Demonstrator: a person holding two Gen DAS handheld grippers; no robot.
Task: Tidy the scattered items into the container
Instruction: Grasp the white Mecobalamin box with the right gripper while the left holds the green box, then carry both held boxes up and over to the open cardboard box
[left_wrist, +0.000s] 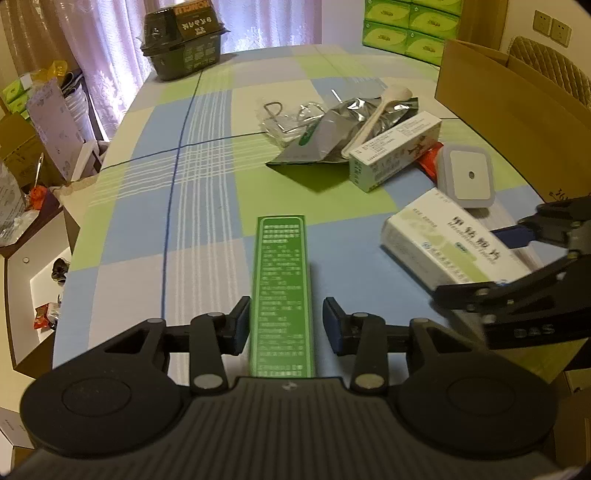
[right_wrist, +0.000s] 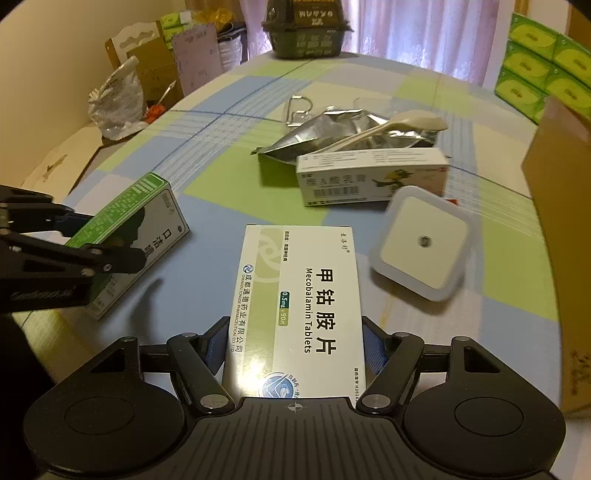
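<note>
Currently left tongs (left_wrist: 286, 319) straddle the green box (left_wrist: 281, 295), which stands on its narrow side on the worktop (left_wrist: 207, 206); left pad looks to touch it, right pad shows a small gap, so I can't tell if it's gripped. Right tongs (right_wrist: 295, 345) are closed on the white tablet box (right_wrist: 297, 306), blue pads against both long sides. Cardboard container (left_wrist: 517, 110) sits at the worktop's right edge; only its near wall shows, inside hidden. Between it and the tongs: square white plug light (right_wrist: 421, 242), long white carton (right_wrist: 373, 177), foil pouch (right_wrist: 332, 136) with a plastic spoon (right_wrist: 402, 123) on top. Open cloth to the left and far side up to the dark tub (left_wrist: 184, 40). Clear wrapper with wire behind the pouch is hard to make out.
</note>
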